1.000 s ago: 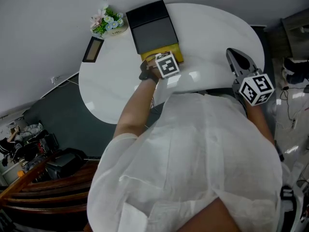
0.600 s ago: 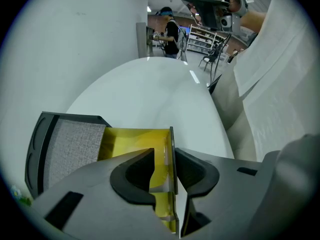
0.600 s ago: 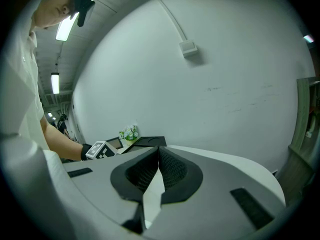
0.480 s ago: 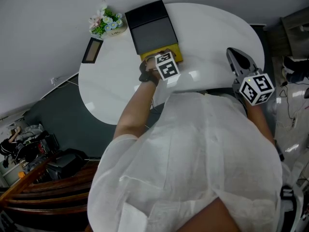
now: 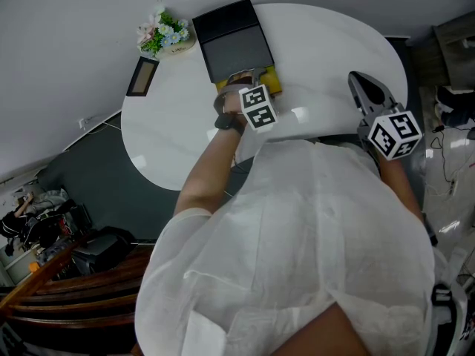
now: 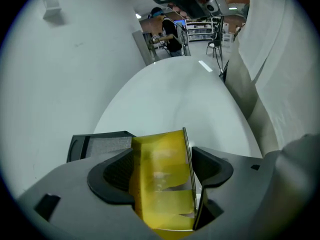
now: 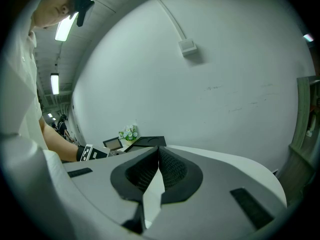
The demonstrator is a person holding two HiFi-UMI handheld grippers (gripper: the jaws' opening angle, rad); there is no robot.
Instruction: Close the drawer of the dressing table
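- Opening just now, our left gripper's (image 6: 162, 173) jaws flank the yellow drawer (image 5: 272, 81) jutting from the black box (image 5: 231, 41).
- Our right gripper (image 7: 157, 160), jaws closed and empty, hovers by the table's (image 5: 326, 43) bare right edge.

One white oval surface (image 5: 326, 50) carries one black dressing box (image 5: 234, 39) with one yellow drawer (image 5: 274, 78), and near its far left edge one flower bouquet (image 5: 165, 32) and one dark framed panel (image 5: 142, 76). There are two tongs: left tongs (image 5: 247, 76) and right tongs (image 5: 367, 89).
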